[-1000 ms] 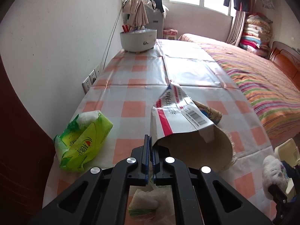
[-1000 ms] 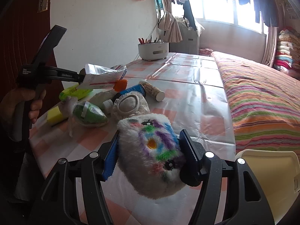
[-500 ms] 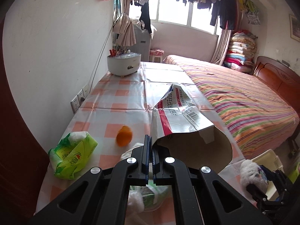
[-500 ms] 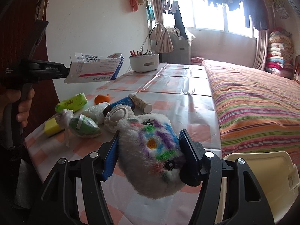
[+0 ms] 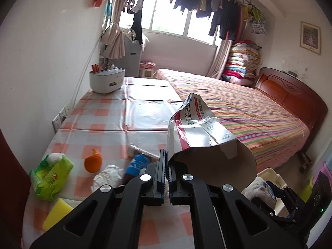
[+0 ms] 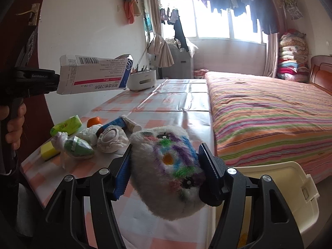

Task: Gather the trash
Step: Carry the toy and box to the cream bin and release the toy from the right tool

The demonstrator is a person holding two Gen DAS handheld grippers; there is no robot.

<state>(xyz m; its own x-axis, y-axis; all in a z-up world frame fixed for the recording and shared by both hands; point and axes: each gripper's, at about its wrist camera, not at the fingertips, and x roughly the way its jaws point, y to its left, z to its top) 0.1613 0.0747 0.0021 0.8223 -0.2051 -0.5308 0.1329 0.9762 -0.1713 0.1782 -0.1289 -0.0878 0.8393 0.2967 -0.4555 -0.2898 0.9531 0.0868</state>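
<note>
**Two pieces lifted, bin not yet reached**

Bedroom tabletop [image 6: 182, 101] in checked cloth, bed alongside. Left gripper [image 5: 167, 166] — jaws pinched tight on a torn medicine carton [image 5: 199, 128] projecting ahead of it. Right gripper [image 6: 164, 161] clamps a fuzzy ball [image 6: 166, 166] between its pads; cream bin [image 6: 290, 188] lies just below and right. Judged step: carry. Next: bring both over the bin and release.
</note>
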